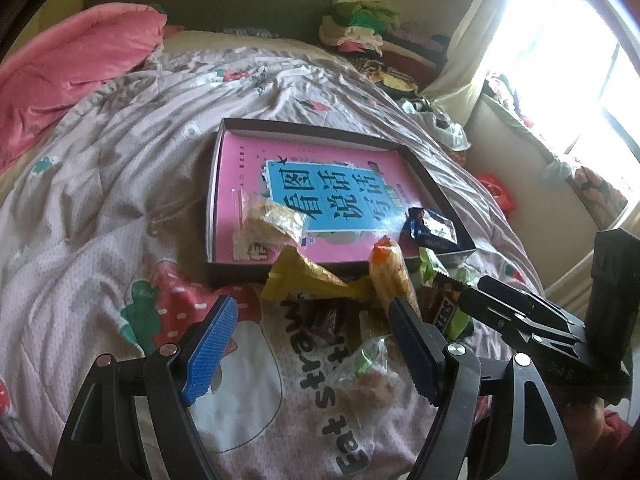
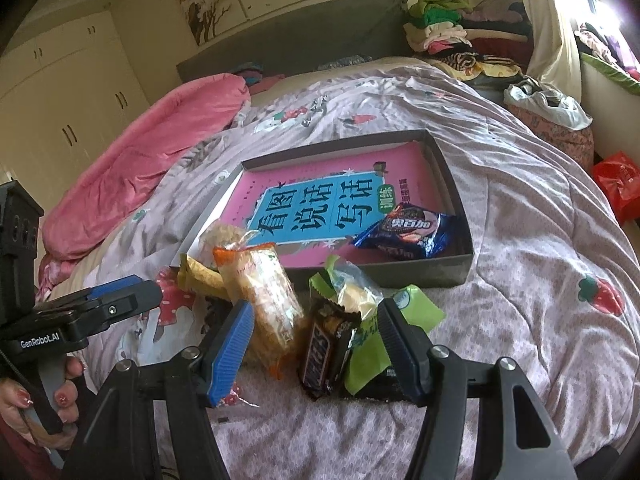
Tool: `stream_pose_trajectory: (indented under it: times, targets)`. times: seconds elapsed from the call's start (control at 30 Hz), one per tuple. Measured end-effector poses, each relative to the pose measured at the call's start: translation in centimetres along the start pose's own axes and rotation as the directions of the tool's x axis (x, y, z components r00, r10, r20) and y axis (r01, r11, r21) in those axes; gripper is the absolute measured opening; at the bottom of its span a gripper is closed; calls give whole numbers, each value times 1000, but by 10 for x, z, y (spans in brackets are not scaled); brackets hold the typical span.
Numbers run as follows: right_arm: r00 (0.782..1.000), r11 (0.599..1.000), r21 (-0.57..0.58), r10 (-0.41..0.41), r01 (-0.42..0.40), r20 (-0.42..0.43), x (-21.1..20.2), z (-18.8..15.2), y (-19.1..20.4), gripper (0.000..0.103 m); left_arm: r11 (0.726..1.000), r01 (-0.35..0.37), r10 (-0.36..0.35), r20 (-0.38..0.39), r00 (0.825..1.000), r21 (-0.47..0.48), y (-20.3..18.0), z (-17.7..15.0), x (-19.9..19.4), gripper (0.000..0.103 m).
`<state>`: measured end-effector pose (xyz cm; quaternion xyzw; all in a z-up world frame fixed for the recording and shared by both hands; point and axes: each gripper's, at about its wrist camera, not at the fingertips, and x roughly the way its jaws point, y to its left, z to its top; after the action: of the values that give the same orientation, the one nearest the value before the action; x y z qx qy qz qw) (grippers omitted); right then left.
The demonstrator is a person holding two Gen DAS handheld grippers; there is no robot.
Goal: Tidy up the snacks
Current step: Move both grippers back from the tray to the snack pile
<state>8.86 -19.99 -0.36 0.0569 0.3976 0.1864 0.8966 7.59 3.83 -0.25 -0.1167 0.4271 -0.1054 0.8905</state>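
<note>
With both the left tongs [image 1: 310, 344] and the right tongs [image 2: 316, 346] spread and empty above the loose snack pile [image 2: 320, 312] on the bed [image 2: 540, 280] just before the box [image 2: 440, 270], a grab could pinch two overlapping wrappers together.

Black hand-held gripper [image 2: 316, 344], blue ribbed pads [image 2: 228, 354], silver screws, "GenRobot.AI" marking.
</note>
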Motion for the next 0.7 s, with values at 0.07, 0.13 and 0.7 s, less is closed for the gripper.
stream_pose_trajectory:
  times: [0.07,0.13,0.7]
  targets:
    - [1000,1000,0,2,-2,-6,0,-1,0,64,1000,-2,2,-3,1000,0,0,-1,0,79]
    - [1000,1000,-2,2,-2,-8,1,-2,0,64,1000,-2,2,-6,1000,-3,1,-2,0,79]
    - [999,1000,-6,-8,8,-51,10,-11,-2,64,1000,10,-8,-77,997,21,-9,-25,10,79]
